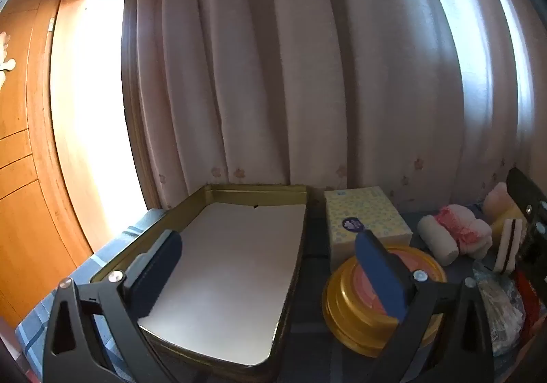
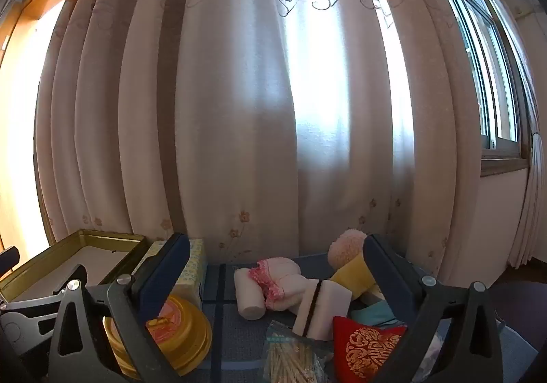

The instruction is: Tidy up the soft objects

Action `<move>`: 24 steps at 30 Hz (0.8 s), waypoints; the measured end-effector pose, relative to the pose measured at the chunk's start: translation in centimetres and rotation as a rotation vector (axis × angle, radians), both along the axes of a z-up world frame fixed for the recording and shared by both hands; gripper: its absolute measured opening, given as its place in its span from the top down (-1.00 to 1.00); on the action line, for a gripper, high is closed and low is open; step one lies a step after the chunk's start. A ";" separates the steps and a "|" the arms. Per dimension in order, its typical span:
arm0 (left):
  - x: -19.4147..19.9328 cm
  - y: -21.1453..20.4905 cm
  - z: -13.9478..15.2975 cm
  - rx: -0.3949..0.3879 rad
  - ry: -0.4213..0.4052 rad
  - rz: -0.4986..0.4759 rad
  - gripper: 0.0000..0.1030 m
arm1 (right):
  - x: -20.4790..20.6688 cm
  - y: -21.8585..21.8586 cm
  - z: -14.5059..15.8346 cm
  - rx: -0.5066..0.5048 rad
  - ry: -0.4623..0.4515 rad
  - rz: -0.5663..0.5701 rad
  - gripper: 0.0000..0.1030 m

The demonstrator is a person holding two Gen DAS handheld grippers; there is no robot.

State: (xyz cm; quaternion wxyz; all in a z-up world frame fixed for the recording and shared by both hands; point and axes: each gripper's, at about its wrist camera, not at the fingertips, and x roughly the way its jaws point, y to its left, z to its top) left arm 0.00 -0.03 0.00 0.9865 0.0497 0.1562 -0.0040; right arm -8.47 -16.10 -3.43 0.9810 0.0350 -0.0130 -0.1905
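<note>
A pile of soft things lies on the blue cloth: a white roll [image 2: 249,295], a pink-frilled white cloth [image 2: 278,277], a white sponge with a black stripe [image 2: 321,309], a fluffy pink ball [image 2: 345,246] on a yellow piece [image 2: 352,277], and a red embroidered pouch [image 2: 369,345]. My right gripper [image 2: 275,246] stands open just before this pile and holds nothing. My left gripper [image 1: 266,239] is open too, over the near end of an empty gold tray [image 1: 212,193] with a white liner. In the left wrist view the roll [image 1: 437,239] and sponge [image 1: 509,246] sit at the far right.
A yellow tissue box [image 1: 365,215] and a round gold tin [image 1: 345,311] stand between tray and pile. A clear bag of thin sticks [image 2: 290,360] lies in front of the sponge. A curtain [image 2: 239,109] hangs right behind the table; a wooden cabinet [image 1: 20,143] is at the left.
</note>
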 end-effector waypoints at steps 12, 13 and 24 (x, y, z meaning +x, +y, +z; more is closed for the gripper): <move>-0.1 0.3 -0.4 -0.030 0.033 0.010 -0.99 | -0.2 0.2 0.1 0.000 0.001 0.003 -0.99; -0.1 0.3 -0.5 -0.033 0.035 0.013 -0.99 | -0.3 0.2 0.2 0.001 0.003 0.004 -0.99; -0.1 0.1 -0.8 -0.042 0.038 0.017 -0.99 | -0.2 0.1 0.2 0.000 0.003 -0.001 -0.99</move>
